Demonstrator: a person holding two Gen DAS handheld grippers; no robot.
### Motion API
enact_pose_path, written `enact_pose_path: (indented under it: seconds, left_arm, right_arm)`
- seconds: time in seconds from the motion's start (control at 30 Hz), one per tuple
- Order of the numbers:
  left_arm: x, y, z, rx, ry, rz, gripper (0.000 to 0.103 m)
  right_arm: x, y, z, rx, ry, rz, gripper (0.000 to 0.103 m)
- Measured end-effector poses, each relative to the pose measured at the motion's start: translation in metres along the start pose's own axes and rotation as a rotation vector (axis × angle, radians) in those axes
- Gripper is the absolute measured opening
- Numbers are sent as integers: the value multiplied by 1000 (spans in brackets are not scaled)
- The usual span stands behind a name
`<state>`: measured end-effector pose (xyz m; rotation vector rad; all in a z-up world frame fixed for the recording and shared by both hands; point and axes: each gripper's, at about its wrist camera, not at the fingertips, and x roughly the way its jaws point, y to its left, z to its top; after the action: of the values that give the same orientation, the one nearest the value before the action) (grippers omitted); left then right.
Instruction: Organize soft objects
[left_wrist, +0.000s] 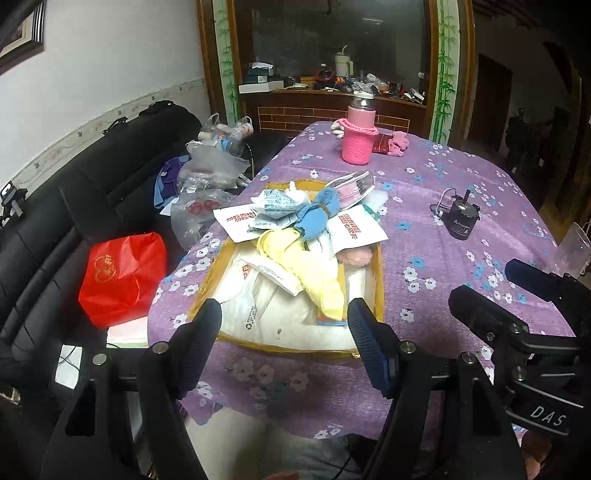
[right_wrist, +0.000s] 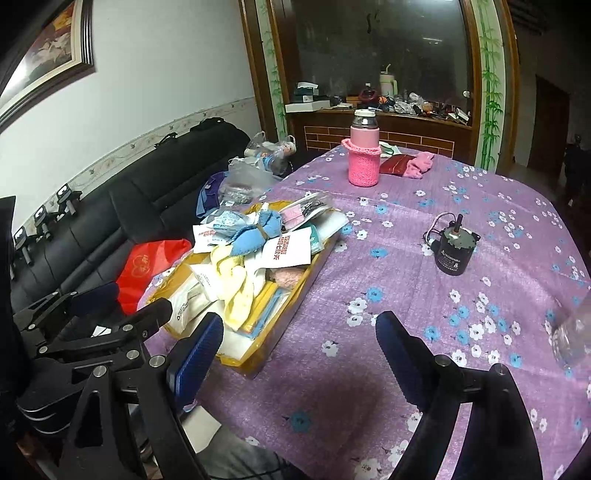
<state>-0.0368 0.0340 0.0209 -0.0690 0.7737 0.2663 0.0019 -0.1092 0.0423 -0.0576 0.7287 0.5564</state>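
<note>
Hovering both grippers over the near table edge, I've got jaws spread wide and nothing between them. Left gripper (left_wrist: 284, 339) sits right at the near rim of the box (left_wrist: 378, 291), which is piled full: white bags (left_wrist: 266, 314) closest, a yellow cloth (left_wrist: 321, 277) just past the fingertips, then a blue cloth (left_wrist: 314, 218) and paper packets (left_wrist: 240, 221) further on. Right gripper (right_wrist: 299, 354) hangs over bare tablecloth (right_wrist: 369, 295), box off to its left. Beyond it to the right, a black motor (right_wrist: 452, 251); farthest ahead, a pink bottle (right_wrist: 364, 155).
</note>
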Motion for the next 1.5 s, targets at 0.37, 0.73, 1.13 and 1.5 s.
enact_pose_path:
  seconds: [0.37,0.73,1.13,1.5]
  left_arm:
    - [11,-9,0,25,33,18,70]
    - [33,-13,6,34,43,42,70]
    - [54,-15,12,36,73,31,70]
    - [70,-7,13,16,104,35,70]
  right_arm:
    - [15,-18,1,38,25,-6,86]
    - [42,-31,8,55,52,-19,86]
    - [70,-41,16,62,80,-16,86]
    - [86,-39,17,53,98,1,86]
